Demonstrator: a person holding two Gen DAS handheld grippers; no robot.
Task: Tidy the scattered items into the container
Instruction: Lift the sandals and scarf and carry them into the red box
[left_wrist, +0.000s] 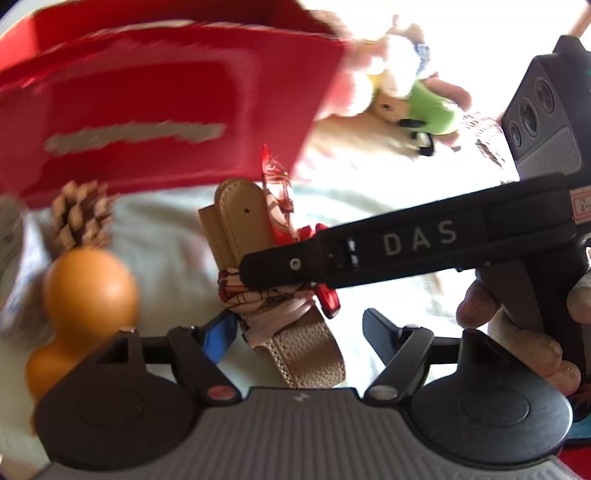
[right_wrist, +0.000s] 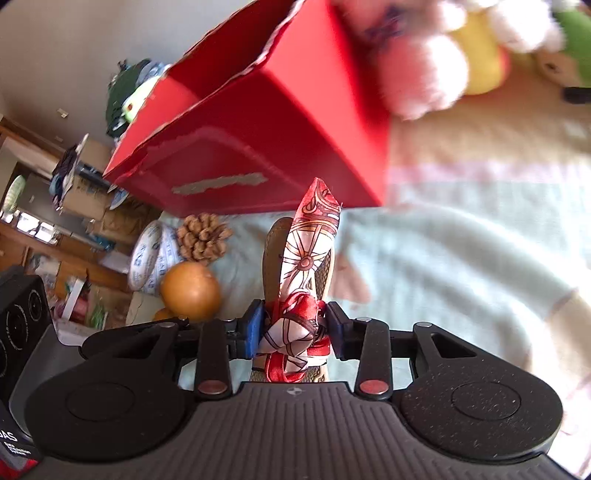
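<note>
Left wrist view, our left gripper (left_wrist: 295, 332): its jaws stand wide with nothing pressed between them; the tan strap (left_wrist: 240, 229) with its red-and-white scarf (left_wrist: 280, 195) lies just ahead on the pale bedding (left_wrist: 177, 236).
Left wrist view, our right gripper (left_wrist: 258, 273): it reaches in from the right, tip down on the scarf's knot, a bare hand (left_wrist: 517, 332) wrapped round its handle. We judge it has taken the knot because that bunched cloth gives the pads the surest purchase.
Left wrist view, container: the red box (left_wrist: 155, 110) stands just behind the strap, close enough for a short carry.
Left wrist view, other scattered things: a pine cone (left_wrist: 81, 221) and an orange gourd-shaped toy (left_wrist: 88, 295) sit to the left, plush toys (left_wrist: 406, 88) farther back.
Right wrist view, right gripper (right_wrist: 295, 332): both blue pads press on the scarf's knot (right_wrist: 291, 332), so it is closed on the scarf at a narrow opening, pointing steeply down at the bedding.
Right wrist view, task thing: the scarf's loose end (right_wrist: 314, 221) sticks up towards the red box (right_wrist: 258, 122); the strap beneath seems to rest on the bedding, not yet in the box.
Right wrist view, next move: we judge a lift over the rim is called for.
</note>
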